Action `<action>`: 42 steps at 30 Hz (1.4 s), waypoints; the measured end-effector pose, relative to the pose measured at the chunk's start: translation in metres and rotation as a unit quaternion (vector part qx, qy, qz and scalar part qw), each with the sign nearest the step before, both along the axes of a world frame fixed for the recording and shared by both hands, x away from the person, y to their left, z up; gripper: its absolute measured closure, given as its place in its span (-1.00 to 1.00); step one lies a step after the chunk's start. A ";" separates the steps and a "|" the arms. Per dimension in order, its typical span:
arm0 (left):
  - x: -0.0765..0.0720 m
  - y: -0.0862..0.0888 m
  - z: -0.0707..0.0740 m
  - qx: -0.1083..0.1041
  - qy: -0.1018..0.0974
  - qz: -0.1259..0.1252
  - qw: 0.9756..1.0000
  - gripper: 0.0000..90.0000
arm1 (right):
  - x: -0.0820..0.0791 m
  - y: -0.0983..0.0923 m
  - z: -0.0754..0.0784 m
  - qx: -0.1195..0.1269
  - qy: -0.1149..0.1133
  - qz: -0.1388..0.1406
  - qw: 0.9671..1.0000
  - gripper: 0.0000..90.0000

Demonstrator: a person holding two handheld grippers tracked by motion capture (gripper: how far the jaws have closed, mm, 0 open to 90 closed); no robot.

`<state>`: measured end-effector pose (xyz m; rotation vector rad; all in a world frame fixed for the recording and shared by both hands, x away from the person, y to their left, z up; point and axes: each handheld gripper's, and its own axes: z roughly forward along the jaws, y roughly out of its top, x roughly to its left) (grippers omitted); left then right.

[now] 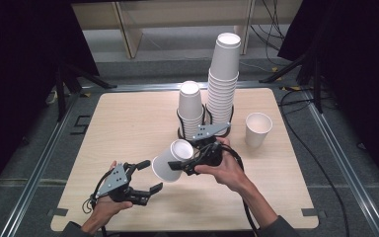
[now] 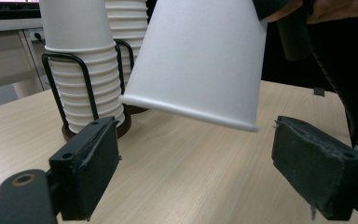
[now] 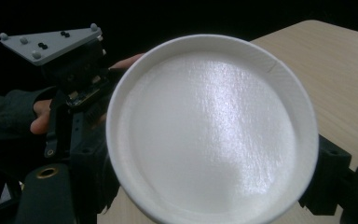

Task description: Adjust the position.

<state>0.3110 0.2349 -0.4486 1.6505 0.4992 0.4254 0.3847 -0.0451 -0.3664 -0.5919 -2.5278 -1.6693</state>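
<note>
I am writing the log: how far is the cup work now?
Done, it seems: two stacks stand in the holder. In hand: the right tool holds one cup tilted, above the table, before the open left tool. Left: one loose cup stands at right.

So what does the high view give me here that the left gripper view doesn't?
High view: the lone upright cup at the table's right, the full height of the tall stack, and the right gripper shut on the tilted cup.

Left gripper view: up close, the left gripper with its jaws wide open just below that cup's base.

Both: the tilted cup, the two cup stacks in their black wire holder, and the wooden table.
</note>
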 end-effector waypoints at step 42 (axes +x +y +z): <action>0.001 -0.007 -0.001 -0.002 0.004 0.008 1.000 -0.87 | -0.005 0.023 -0.014 0.060 0.037 0.055 0.996 -0.49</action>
